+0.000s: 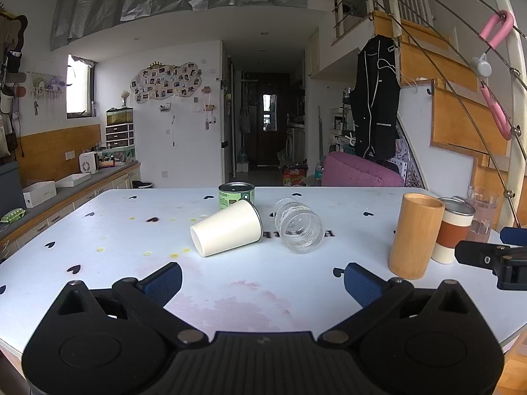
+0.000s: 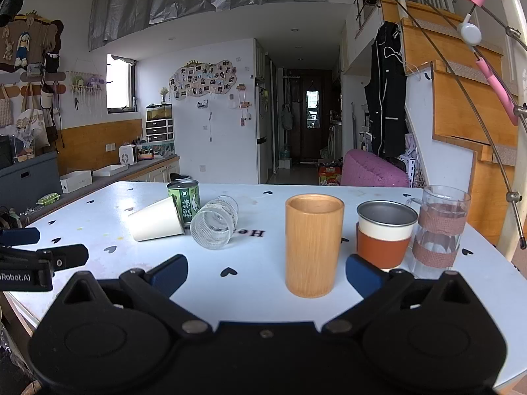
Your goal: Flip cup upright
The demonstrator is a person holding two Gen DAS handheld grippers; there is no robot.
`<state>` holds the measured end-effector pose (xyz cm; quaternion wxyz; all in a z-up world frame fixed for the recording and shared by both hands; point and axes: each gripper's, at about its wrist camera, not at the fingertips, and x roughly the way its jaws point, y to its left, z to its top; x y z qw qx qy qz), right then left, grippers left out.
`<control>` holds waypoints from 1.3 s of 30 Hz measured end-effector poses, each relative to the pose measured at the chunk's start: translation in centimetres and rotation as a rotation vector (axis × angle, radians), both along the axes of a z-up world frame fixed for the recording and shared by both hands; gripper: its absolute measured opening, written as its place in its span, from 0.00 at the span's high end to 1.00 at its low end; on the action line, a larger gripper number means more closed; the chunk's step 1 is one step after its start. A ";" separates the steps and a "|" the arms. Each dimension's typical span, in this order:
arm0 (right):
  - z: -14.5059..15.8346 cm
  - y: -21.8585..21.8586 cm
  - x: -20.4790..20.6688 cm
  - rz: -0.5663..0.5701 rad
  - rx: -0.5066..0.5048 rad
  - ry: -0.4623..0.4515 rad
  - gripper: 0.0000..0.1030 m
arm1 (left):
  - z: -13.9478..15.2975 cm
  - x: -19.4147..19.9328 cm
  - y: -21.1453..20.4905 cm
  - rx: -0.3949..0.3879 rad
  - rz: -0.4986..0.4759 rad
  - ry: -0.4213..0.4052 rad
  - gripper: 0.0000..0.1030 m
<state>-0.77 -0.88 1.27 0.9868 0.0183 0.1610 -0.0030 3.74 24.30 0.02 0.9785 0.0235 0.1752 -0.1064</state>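
A white paper cup (image 1: 227,228) lies on its side beside a toppled glass (image 1: 299,229).

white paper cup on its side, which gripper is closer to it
Left. The left gripper faces the white paper cup almost straight ahead, open, a short way back. The right gripper sits off to the cup's right, in front of the bamboo cup.

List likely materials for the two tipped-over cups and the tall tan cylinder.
White cup: probably paper, matte and opaque, with a thin rolled rim. Clear cup: transparent with fine ribbing and sharp highlights; glass probably, though clear plastic is possible. Tan cylinder: looks like bamboo or wood, with vertical grain, a satin finish and a thick wall at the rim.
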 end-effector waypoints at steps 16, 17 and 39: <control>0.0 -0.1 0.2 -0.004 -0.001 -0.002 0.00 | 0.1 0.0 0.0 0.000 -0.002 0.000 0.00; 0.2 -0.4 0.2 -0.006 0.000 -0.003 0.00 | 0.1 0.0 0.0 0.000 -0.001 0.000 0.00; 0.0 0.4 0.9 0.008 -0.006 -0.011 0.00 | 0.1 -0.1 -0.2 -0.004 0.004 0.000 0.00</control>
